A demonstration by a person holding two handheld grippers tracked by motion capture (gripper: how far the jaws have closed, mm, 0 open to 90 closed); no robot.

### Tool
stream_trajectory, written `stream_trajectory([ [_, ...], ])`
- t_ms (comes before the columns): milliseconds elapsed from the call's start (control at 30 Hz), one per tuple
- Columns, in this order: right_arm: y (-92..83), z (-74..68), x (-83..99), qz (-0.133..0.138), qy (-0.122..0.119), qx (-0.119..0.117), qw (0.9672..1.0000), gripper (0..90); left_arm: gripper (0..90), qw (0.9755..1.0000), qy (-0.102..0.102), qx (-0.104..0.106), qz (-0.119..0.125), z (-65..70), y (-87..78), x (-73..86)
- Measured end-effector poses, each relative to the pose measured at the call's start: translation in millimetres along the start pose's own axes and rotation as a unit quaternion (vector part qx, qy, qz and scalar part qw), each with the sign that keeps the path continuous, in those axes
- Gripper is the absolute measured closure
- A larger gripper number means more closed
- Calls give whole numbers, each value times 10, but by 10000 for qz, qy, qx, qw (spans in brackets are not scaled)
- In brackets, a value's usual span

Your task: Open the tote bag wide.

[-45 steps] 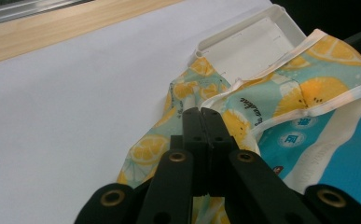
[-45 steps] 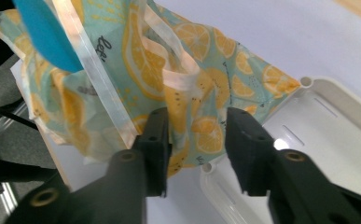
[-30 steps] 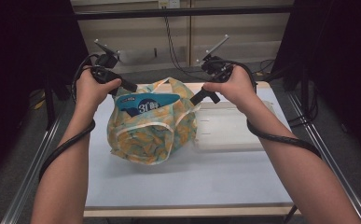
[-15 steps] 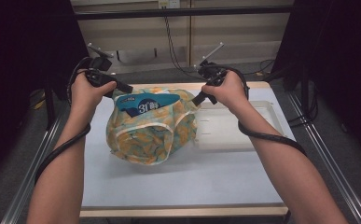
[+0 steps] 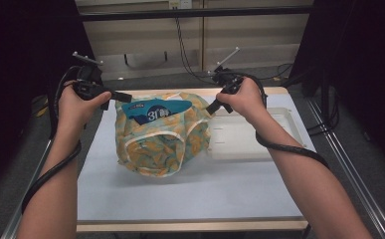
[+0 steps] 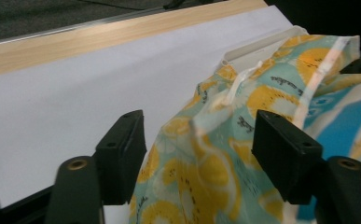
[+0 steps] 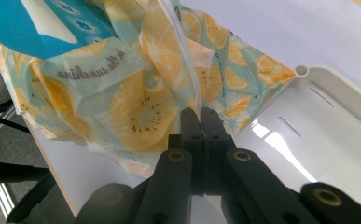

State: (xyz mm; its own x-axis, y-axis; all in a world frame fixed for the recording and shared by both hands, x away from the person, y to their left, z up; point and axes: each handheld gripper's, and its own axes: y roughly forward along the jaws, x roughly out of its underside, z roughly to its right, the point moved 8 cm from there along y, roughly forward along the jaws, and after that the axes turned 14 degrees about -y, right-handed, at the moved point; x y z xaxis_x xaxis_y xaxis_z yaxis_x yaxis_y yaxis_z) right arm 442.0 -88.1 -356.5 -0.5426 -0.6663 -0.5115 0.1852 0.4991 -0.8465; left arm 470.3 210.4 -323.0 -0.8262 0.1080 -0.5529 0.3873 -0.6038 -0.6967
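High view: the fabric bag [image 5: 162, 134], lemon print, sat mid-surface [image 5: 190, 194] with a blue pack [image 5: 155, 110] poking out of its mouth, its right side just against the white tray [image 5: 252, 137]. My left claw [image 5: 123, 96] was at the bag's upper-left edge and my right claw [image 5: 212, 107] at its upper-right edge, one per side, which I read as spreading the mouth so the pack could go in or come out. Left claw view: my left claw [image 6: 199, 158] had its jaws just opening, now standing well apart, with the bag [image 6: 225, 154] cloth lying slack between them; neither pad [image 6: 122, 161] pressed on it, so nothing was held on that side. I judged that side as released or being re-gripped. The tray rim [image 6: 257, 46] showed behind the cloth. Right claw view: my right claw [image 7: 200, 116] was fully closed, tips together, pinching the thin pale hem strip [image 7: 185, 65] of the bag [image 7: 122, 102], keeping the rim lifted and taut. That grip was what kept the mouth from collapsing while the left let go. The blue pack [image 7: 26, 23] sat top left inside the cloth, and the tray [image 7: 299, 135] lay just beside the bag on the right. Risk as I saw it: with one anchor only, the mouth could sag on the free side.
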Motion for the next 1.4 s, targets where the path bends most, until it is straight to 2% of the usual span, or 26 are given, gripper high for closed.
stream_trajectory([
  [100,10,6,1,12,-18,11,10000,900,285,9999,-29,-155,56,-61,-96,61],
  [167,14,4,2,-6,-30,17,10000,900,261,9998,-112,-85,114,-81,-142,102],
  [300,25,0,6,-26,-33,4,10000,900,222,9999,-88,-123,40,-135,-199,229],
  [467,38,1,14,-43,-38,21,10000,900,202,10000,25,-38,-59,-158,-217,436],
  [567,49,6,22,-60,-48,16,10000,900,180,9998,75,-118,-166,-195,-190,512],
  [633,55,5,19,-49,-43,21,10000,900,182,9999,48,-99,-111,-212,-142,529],
  [733,73,-4,15,-33,-20,10,10000,900,277,9999,104,34,-97,-207,-45,554],
  [800,89,3,19,-30,-19,-24,10000,900,452,9996,41,261,-64,-200,22,560],
  [833,98,12,23,-40,-4,-5,10000,900,523,9993,-104,350,89,-210,61,539],
  [900,114,26,31,-39,43,-27,10000,900,685,9989,-188,438,29,-234,112,553],
  [967,133,49,45,-31,40,-38,10000,900,787,9981,-250,560,-35,-243,178,578],
  [1000,148,60,55,-28,42,-51,10000,900,839,9981,-260,555,-83,-258,209,594],
  [1067,179,82,79,-48,70,-69,9999,900,887,9982,-277,519,-95,-275,265,621],
  [1200,266,135,134,-61,137,-97,9998,900,897,9985,-307,402,-194,-315,350,692],
  [1267,305,160,158,-79,140,-75,9998,900,898,9987,-370,315,-157,-335,385,711],
  [1400,372,184,184,-84,122,-97,9998,900,900,9991,-334,238,-132,-364,436,756],
])
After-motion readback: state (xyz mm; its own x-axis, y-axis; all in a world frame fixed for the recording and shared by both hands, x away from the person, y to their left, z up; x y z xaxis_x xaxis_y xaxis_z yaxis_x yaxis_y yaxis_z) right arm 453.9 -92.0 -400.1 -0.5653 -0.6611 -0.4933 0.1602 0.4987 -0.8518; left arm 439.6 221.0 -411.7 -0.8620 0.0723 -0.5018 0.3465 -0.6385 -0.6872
